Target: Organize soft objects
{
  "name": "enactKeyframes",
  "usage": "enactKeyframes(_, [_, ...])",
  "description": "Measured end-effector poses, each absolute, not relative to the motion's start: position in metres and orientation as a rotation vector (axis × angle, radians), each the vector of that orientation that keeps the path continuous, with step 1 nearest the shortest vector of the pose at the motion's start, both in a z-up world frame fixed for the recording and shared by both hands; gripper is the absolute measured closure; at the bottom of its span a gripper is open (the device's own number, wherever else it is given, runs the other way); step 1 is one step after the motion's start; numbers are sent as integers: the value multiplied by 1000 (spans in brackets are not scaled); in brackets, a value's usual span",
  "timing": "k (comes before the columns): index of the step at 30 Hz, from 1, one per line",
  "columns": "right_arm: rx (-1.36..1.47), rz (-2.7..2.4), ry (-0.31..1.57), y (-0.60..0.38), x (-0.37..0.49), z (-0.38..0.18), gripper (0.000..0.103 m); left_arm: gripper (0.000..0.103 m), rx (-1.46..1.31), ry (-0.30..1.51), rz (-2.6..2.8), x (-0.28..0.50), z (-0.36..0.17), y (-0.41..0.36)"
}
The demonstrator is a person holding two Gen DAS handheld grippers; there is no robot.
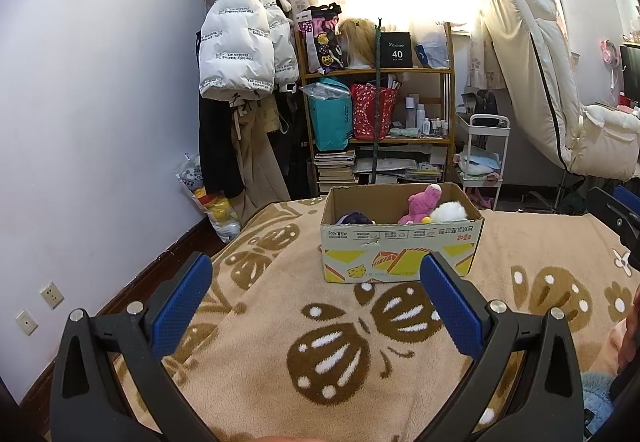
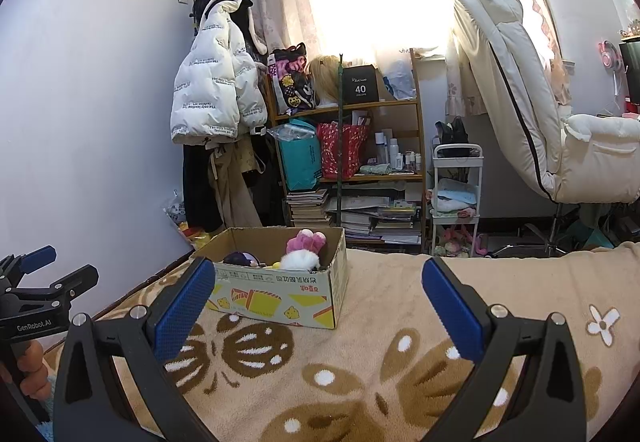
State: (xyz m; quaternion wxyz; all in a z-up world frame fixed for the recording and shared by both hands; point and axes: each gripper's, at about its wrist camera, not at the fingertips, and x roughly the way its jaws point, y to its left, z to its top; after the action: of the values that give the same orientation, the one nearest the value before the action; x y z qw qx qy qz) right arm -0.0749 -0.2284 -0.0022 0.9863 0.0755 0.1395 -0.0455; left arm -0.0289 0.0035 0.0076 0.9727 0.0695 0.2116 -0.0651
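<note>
Soft toys boxed — both claws empty over the bed blanket (image 1: 280, 306).

Cardboard box (image 1: 400, 242) holds pink plush (image 1: 424, 204), white plush (image 1: 448, 212), dark plush (image 1: 354, 219). Left claw (image 1: 316, 302) and right claw (image 2: 316, 306) spread apart, well short of the box — sorting looks near finished; next, locate any loose item.

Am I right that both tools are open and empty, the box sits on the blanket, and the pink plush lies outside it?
Not quite: the pink plush is inside the cardboard box, beside the white one, as the left wrist view shows. The left tool and right tool are open and empty, and the box sits on the blanket.
</note>
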Motion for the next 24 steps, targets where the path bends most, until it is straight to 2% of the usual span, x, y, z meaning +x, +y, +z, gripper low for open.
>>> enactKeyframes(24, [149,-87,290,-225,-74,-11,0,1,169,430,-129,-29,4,-2])
